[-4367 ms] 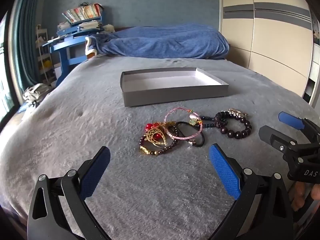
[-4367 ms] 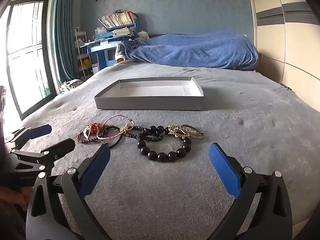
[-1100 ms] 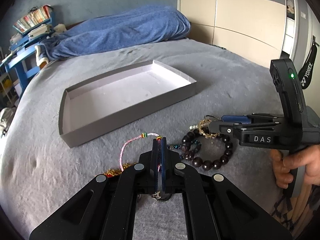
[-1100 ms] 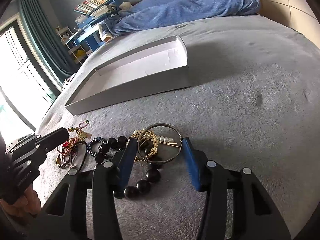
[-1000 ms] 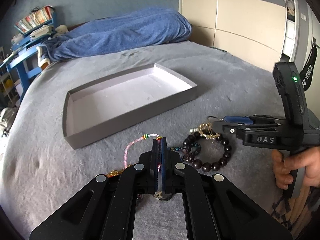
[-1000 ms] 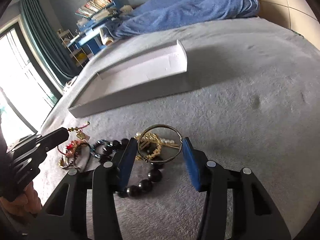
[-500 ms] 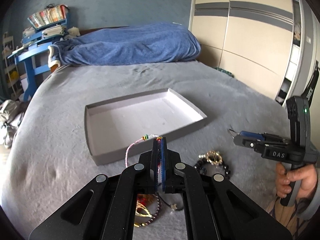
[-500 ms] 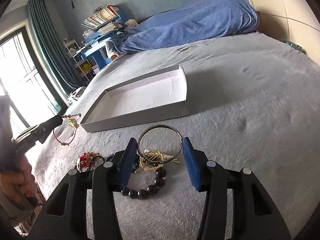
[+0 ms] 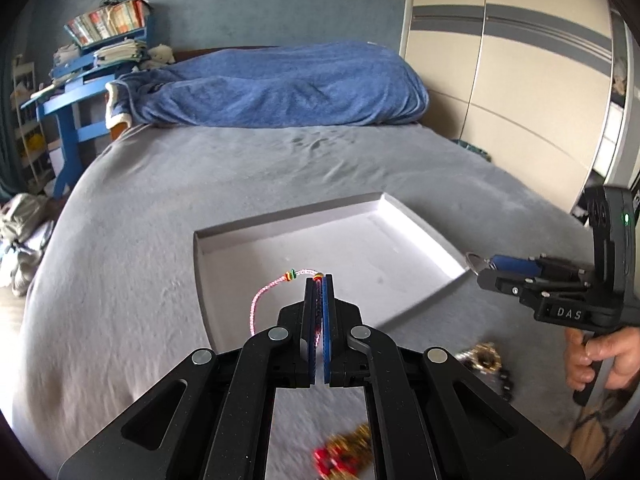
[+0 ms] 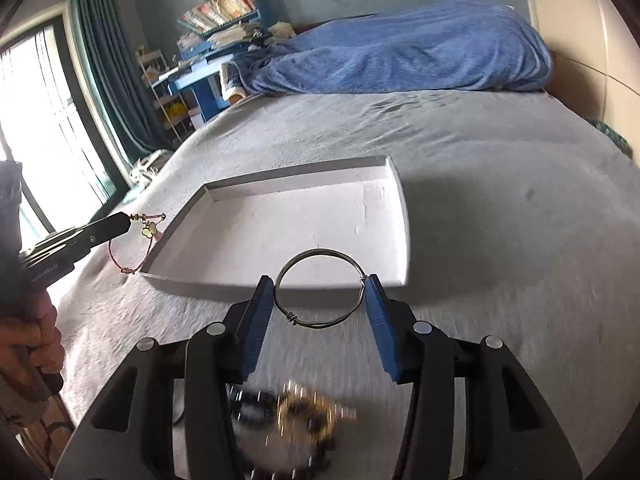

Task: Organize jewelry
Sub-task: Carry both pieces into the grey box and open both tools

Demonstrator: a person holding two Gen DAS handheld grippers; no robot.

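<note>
Left wrist view: left gripper (image 9: 319, 280) jaws pressed together on a thin pink cord bracelet (image 9: 264, 292); its loop hangs out leftward past the tips, small coloured beads near the pinch. It is held in the air over the near-left corner of the shallow grey cardboard tray with white inside (image 9: 420, 222), which lies on the grey bedspread (image 9: 140, 208) with its long axis running left-right, slightly skewed. Right gripper (image 9: 486, 266) at right, held by a hand (image 9: 600, 360); body reads "DAS". A bit of metal ring shows at its tips, just off the tray's near-right corner. Blurred gold-and-dark bead pile (image 9: 486, 362) on the bedspread near the bottom edge, blurred red-and-gold piece (image 9: 344, 456) below.

Right wrist view: right gripper (image 10: 320, 294) jaws clamped on a thin silver wire bangle (image 10: 320, 252) held flat-on, pads touching its left and right sides, wire twist at lower left. Bangle sits just above the tray's (image 10: 280, 178) near edge. Left gripper (image 10: 126, 222) at left holds the pink bracelet (image 10: 132, 256) with a gold charm dangling, beside the tray's left edge. Blurred dark beads and gold chain (image 10: 304, 408) under the gripper. Blue blanket (image 10: 400, 56) at the far edge of the bed.
</note>
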